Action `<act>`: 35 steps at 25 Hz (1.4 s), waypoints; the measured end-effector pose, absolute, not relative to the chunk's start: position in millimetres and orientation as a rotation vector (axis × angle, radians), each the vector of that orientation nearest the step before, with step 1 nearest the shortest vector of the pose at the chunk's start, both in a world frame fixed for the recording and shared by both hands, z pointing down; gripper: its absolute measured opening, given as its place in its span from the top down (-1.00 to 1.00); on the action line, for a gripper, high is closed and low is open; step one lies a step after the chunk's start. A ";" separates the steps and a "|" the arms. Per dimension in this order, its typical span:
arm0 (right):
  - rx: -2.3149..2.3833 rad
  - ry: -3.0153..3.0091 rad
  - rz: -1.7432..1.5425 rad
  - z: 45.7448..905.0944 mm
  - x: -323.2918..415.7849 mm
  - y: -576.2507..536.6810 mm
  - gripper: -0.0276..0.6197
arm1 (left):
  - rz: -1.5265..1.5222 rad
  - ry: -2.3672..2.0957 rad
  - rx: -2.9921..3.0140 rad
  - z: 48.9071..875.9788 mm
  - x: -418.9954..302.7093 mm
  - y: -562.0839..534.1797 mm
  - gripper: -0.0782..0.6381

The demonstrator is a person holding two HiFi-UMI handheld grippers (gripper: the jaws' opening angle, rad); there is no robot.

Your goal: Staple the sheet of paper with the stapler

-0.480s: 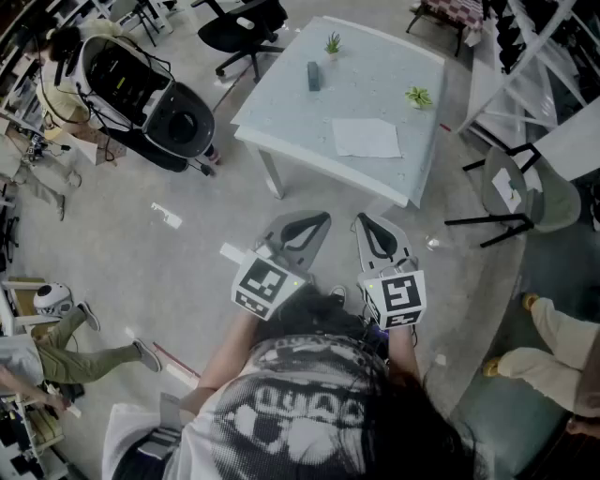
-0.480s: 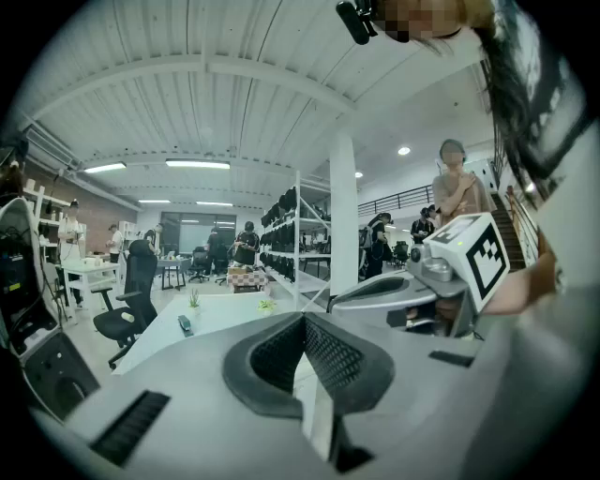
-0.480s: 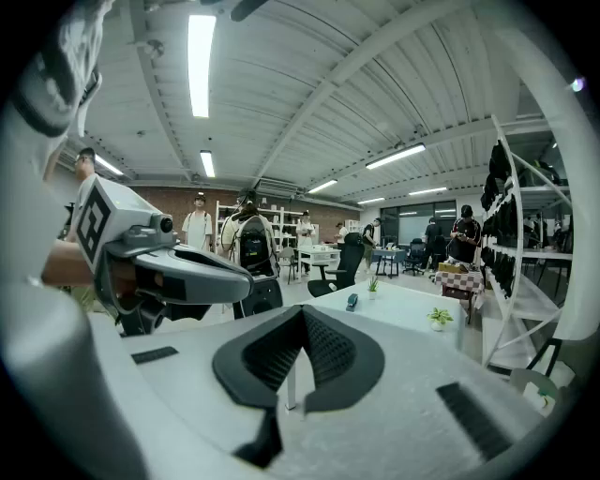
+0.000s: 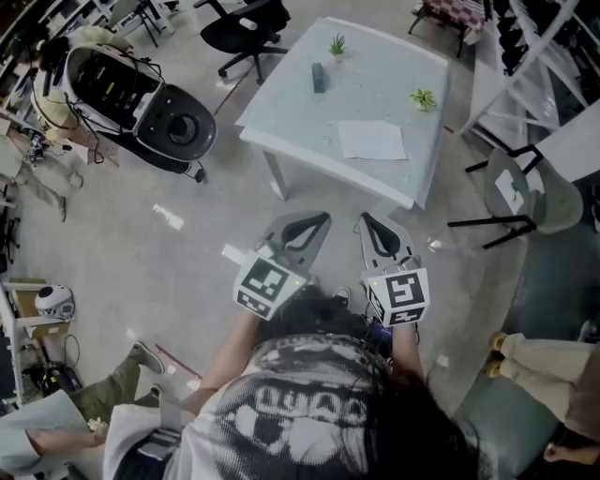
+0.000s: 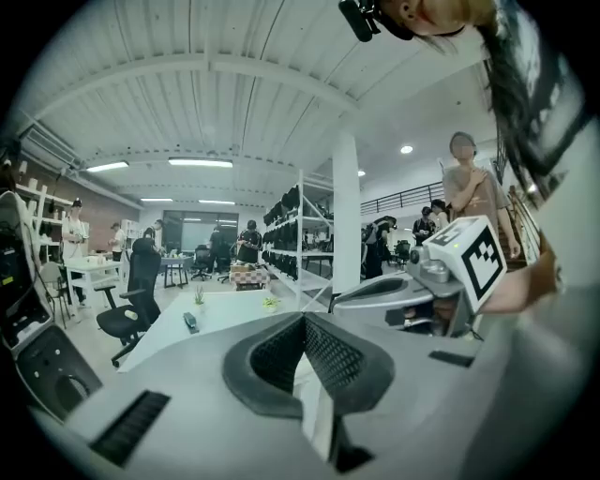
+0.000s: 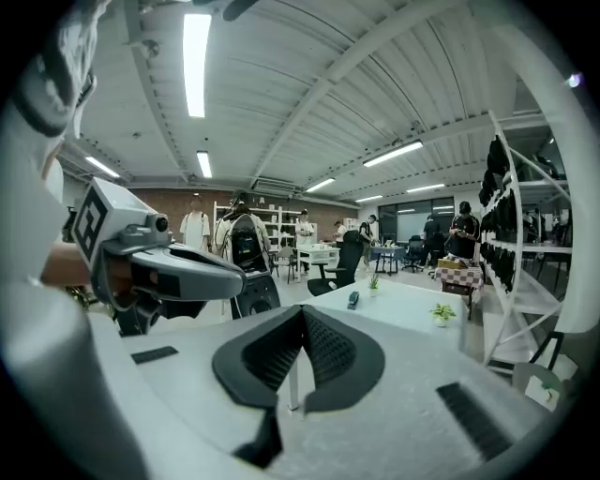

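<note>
A white sheet of paper (image 4: 372, 140) lies flat on the pale table (image 4: 281, 117), near its front right edge. The dark stapler (image 4: 319, 77) stands further back on the table, apart from the sheet; it also shows as the stapler (image 5: 191, 322) and the stapler (image 6: 353, 299) in the gripper views. Both grippers hang side by side over the floor, short of the table. The left gripper (image 4: 322, 218) has its jaws together with nothing between them, as the left gripper (image 5: 303, 319) shows up close. The right gripper (image 4: 363, 219) is likewise shut and empty, seen as the right gripper (image 6: 302, 312).
Two small potted plants (image 4: 337, 44) (image 4: 423, 97) stand on the table. A black office chair (image 4: 246, 26) is behind it, a black wheeled machine (image 4: 141, 98) to its left, a folding chair (image 4: 525, 192) and shelving (image 4: 525, 56) to its right. A person's legs (image 4: 539, 356) show lower right.
Both grippers stay where they were, still shut. The people at the lower left and lower right edges have shifted.
</note>
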State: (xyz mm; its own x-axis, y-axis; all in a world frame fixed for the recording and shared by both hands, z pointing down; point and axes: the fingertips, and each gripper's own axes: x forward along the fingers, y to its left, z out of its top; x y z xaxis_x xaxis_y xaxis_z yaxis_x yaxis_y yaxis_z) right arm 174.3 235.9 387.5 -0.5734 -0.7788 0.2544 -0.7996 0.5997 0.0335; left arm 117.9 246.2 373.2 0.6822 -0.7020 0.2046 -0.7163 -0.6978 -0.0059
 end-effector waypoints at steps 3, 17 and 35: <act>1.309 -2.584 0.142 389.8 163.4 234.8 0.92 | 0.293 -1.180 2.818 373.8 105.0 246.0 0.80; 1.412 -2.490 0.259 415.3 160.4 217.4 0.91 | 0.299 -1.089 2.831 387.3 78.5 227.7 0.80; 1.418 -2.379 0.377 474.0 206.8 35.8 0.89 | 0.364 -1.145 2.802 405.9 74.8 68.0 0.80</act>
